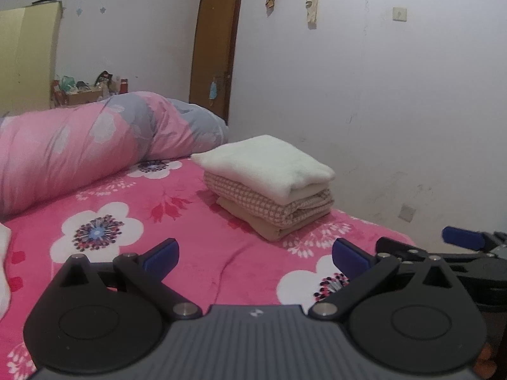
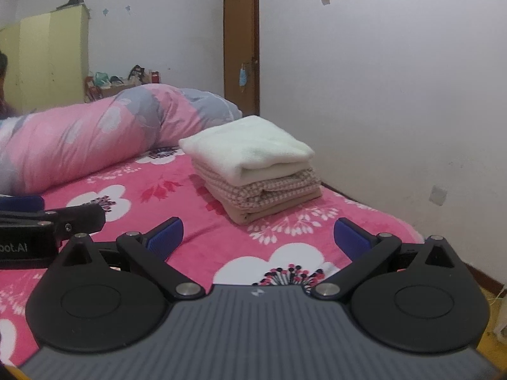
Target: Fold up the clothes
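A stack of three folded clothes (image 1: 269, 186) (image 2: 253, 164) rests on the pink flowered bed (image 1: 190, 221) (image 2: 177, 202) near the wall: a white piece on top, a checked one in the middle, a tan one beneath. My left gripper (image 1: 255, 255) is open above the bedsheet, short of the stack, nothing between its blue pads. My right gripper (image 2: 258, 237) is also open and empty, pointing at the stack from a little way back. Each gripper shows at the edge of the other's view. A bit of white cloth (image 1: 4, 269) lies at the far left.
A rolled pink and grey quilt (image 1: 95, 145) (image 2: 95, 136) lies across the bed behind the stack. The white wall (image 1: 380, 110) runs along the bed's right side, with a brown door (image 1: 218, 47) beyond. A yellow wardrobe (image 2: 47, 63) and a cluttered shelf stand at the back left.
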